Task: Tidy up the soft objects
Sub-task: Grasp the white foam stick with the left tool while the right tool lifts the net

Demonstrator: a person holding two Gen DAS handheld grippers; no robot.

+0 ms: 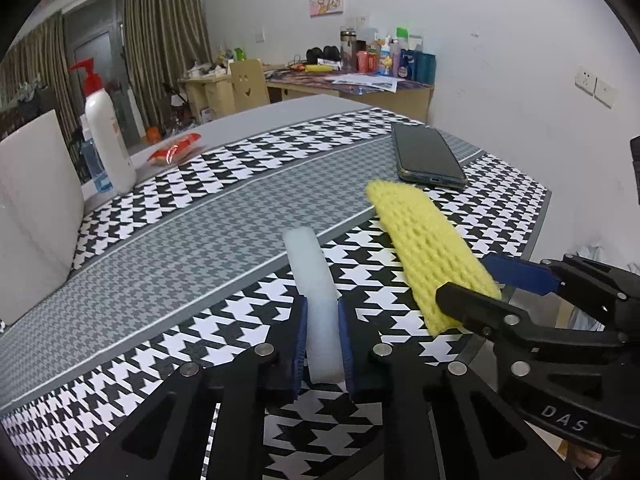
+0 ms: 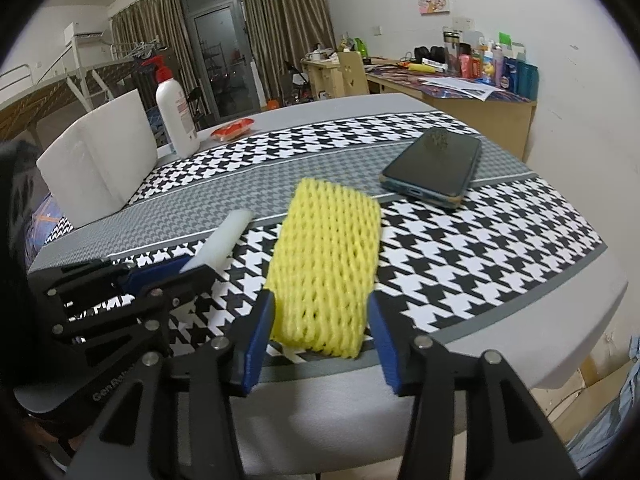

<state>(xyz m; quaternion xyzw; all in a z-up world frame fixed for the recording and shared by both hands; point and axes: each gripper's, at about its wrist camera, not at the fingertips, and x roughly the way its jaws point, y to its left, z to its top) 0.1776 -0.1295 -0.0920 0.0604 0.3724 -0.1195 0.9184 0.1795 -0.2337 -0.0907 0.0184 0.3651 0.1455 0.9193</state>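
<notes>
A white foam stick (image 1: 308,264) lies on the houndstooth table runner (image 1: 224,184). My left gripper (image 1: 322,344) is shut on its near end, both blue pads pressing its sides. To its right lies a yellow foam net sleeve (image 1: 420,248), flat and at full width. My right gripper (image 2: 320,320) stands around the sleeve's (image 2: 324,272) near end. Its blue pads sit at the sleeve's edges without squeezing it, so it is open. In the right wrist view the left gripper (image 2: 176,270) holds the stick (image 2: 228,236) just left of the sleeve. The left wrist view shows the right gripper (image 1: 464,276) from the side.
A dark phone (image 1: 428,156) lies beyond the sleeve. A white pump bottle (image 1: 108,136), a red packet (image 1: 174,152) and a white foam block (image 1: 36,200) stand at the far left. The table's rounded edge (image 2: 580,320) drops off at the right. A cluttered desk (image 1: 360,88) stands behind.
</notes>
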